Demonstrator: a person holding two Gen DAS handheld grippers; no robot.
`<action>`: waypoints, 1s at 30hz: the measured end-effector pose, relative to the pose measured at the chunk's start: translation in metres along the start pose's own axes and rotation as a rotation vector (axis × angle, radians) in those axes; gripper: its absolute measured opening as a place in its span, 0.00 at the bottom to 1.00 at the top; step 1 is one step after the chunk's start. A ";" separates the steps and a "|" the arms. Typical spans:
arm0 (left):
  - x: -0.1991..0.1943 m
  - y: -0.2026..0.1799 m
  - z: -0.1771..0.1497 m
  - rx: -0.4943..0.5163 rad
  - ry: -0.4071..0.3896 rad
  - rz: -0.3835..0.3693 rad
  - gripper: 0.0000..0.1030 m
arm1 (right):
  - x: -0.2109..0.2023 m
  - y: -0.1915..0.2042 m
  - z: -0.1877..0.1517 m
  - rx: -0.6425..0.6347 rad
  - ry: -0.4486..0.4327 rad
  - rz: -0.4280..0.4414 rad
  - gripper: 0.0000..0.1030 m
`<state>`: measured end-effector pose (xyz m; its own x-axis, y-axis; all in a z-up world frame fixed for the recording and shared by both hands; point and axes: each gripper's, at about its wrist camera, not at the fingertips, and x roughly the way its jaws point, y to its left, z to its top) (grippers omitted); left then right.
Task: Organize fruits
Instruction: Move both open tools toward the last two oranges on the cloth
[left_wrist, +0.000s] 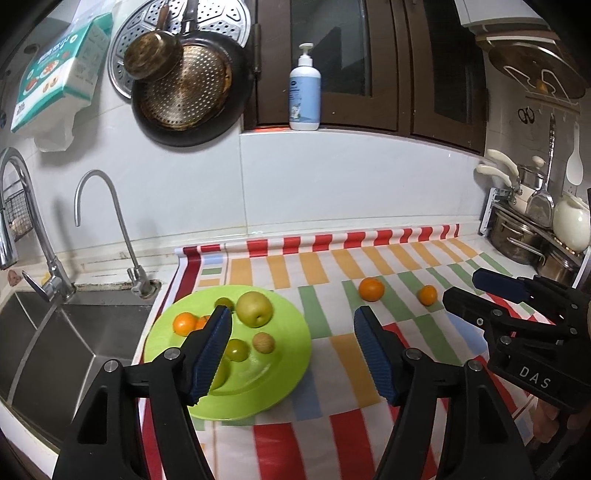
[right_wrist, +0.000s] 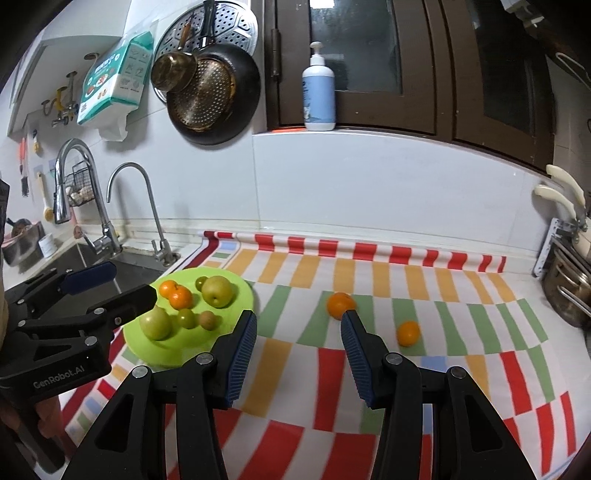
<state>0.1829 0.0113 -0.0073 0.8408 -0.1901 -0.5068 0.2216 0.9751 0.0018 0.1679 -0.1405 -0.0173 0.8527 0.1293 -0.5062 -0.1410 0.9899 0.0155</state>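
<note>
**Two oranges off the plate, both grippers empty**

Taking the green plate (right_wrist: 240, 295) as the landmark and reading leftward first: the sink (left_wrist: 55, 332) lies just left of it; on the plate itself sit two small oranges, two pale pears, and a few smaller green and brown fruits; the left gripper (left_wrist: 291, 354) hovers over the plate's right half, fingers spread wide and holding nothing. Right of the plate, on the striped cloth (right_wrist: 295, 369), lies the larger orange (right_wrist: 340, 304), apart from the rim; farther right again, well apart from the plate, lies the smaller orange (right_wrist: 408, 333). The right gripper (right_wrist: 299, 350) is likewise wide open and empty; the larger orange sits just ahead of its right fingertip, slightly right of the gap between the fingers. Being round, the fruit offers no long axis to align with; the right gripper looks the nearer to both strays, so it probably needs a small shift rightward and forward before closing.
</note>
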 end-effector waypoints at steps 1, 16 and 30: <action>0.000 -0.003 0.000 0.000 -0.001 -0.001 0.67 | -0.001 -0.003 0.000 0.000 0.000 -0.003 0.47; 0.022 -0.046 0.012 0.041 -0.013 -0.013 0.81 | -0.005 -0.052 0.000 0.018 -0.015 -0.064 0.60; 0.085 -0.069 0.022 0.139 0.022 -0.088 0.88 | 0.032 -0.091 -0.005 0.087 0.041 -0.139 0.65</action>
<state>0.2496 -0.0747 -0.0317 0.8046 -0.2703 -0.5287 0.3616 0.9293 0.0753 0.2059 -0.2271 -0.0394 0.8394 -0.0101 -0.5435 0.0227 0.9996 0.0164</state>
